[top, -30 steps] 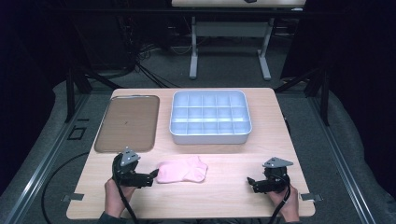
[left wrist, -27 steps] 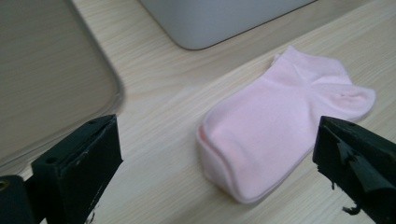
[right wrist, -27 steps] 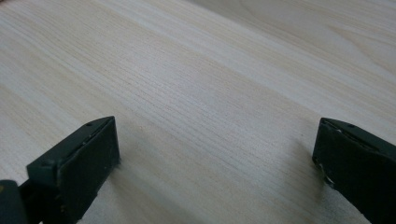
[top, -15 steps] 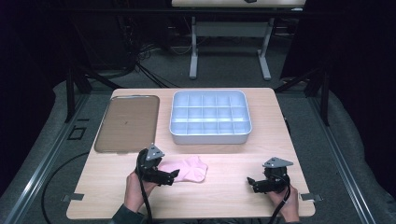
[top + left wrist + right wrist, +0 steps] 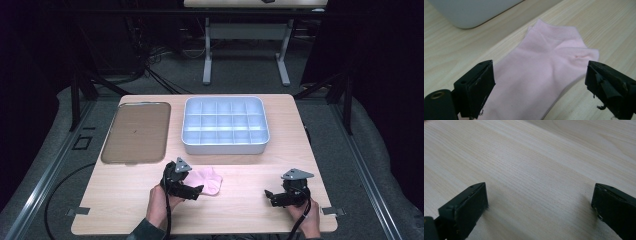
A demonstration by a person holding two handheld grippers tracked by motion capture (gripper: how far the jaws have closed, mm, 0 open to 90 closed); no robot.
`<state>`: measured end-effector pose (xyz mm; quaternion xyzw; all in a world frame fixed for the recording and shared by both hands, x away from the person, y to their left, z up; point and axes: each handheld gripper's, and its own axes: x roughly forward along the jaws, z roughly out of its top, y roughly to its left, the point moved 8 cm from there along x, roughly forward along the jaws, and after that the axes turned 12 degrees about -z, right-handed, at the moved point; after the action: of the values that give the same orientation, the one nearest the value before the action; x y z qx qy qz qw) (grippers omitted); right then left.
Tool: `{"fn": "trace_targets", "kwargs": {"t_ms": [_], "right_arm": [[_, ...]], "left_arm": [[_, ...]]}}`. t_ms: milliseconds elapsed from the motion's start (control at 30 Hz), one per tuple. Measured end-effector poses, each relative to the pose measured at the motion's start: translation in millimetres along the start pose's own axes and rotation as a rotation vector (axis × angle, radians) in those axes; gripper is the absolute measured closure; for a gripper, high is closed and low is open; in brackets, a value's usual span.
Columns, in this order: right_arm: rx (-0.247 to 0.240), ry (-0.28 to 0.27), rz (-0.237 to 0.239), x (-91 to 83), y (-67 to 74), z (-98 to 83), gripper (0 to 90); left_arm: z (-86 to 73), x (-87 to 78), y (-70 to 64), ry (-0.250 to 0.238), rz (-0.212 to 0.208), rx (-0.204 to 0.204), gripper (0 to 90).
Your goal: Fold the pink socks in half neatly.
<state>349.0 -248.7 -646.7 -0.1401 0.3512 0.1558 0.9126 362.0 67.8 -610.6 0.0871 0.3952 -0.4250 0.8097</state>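
Observation:
A pink ankle sock (image 5: 209, 181) (image 5: 549, 45) lies flat on the wooden table near its front edge, left of centre. My left gripper (image 5: 196, 191) (image 5: 540, 73) hovers low over the sock's left end and points right. Its jaws stand wide on either side of the sock and have just been closing a little; the cloth lies between them, and the pads do not press on it. My right gripper (image 5: 270, 196) (image 5: 540, 195) rests open near the front right of the table, with bare wood between its jaws.
A grey tray (image 5: 225, 146) (image 5: 474, 12) divided into several compartments stands behind the sock at the table's centre. A flat brown tray (image 5: 137, 132) lies at the back left. The table's front edge runs just behind both hands.
My left gripper has moved right along the front of the table and now sits over the sock's left end. The right gripper and the sock have stayed in place.

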Motion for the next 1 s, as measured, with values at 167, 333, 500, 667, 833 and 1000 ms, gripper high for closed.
{"fn": "trace_targets", "kwargs": {"t_ms": [167,333,500,667,833,1000], "right_arm": [[0.002,0.004,0.0,-0.3,0.2,-0.2,0.0],[0.003,0.004,-0.001,-0.2,0.1,-0.1,0.0],[0.002,0.004,-0.005,0.0,-0.4,-0.2,0.0],[0.002,0.009,-0.004,-0.4,-0.4,-0.5,0.0],[0.008,0.011,-0.007,-0.5,-0.9,-0.5,0.0],[0.008,0.011,-0.008,-0.5,-0.9,-0.5,0.0]], "left_arm": [[-10.0,4.8,6.3,0.023,0.023,-0.029,12.6],[-16.1,11.3,8.8,0.045,0.038,-0.038,15.6],[-18.2,16.5,6.5,0.061,0.065,-0.027,20.7],[-17.8,15.8,3.1,0.068,0.081,-0.01,30.4],[-17.2,15.0,-0.2,0.075,0.079,0.003,40.7],[-17.2,14.7,-2.4,0.062,0.081,0.013,52.7]]}}
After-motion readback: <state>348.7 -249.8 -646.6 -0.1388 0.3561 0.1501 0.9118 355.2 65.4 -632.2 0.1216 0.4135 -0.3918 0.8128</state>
